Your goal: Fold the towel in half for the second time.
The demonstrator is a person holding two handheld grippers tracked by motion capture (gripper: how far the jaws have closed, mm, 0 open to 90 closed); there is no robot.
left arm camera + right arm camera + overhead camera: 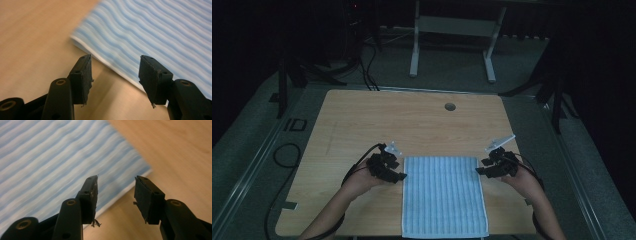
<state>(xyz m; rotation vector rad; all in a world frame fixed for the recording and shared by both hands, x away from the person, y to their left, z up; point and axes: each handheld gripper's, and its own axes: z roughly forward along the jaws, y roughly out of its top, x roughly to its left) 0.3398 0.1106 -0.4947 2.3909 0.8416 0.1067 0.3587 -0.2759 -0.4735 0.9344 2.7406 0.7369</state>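
With both grippers flanking the striped towel (444, 195) on the table (362, 125), I'm lining up on its far corners. My left gripper (398, 175) is spread and holds nothing, its jaws straddling the towel's edge (110, 62); my right gripper (480, 170) is likewise parted and empty. I'd get one pad under the hem before pinching. Nothing blocks me; a cable hole (450, 106) sits well beyond.
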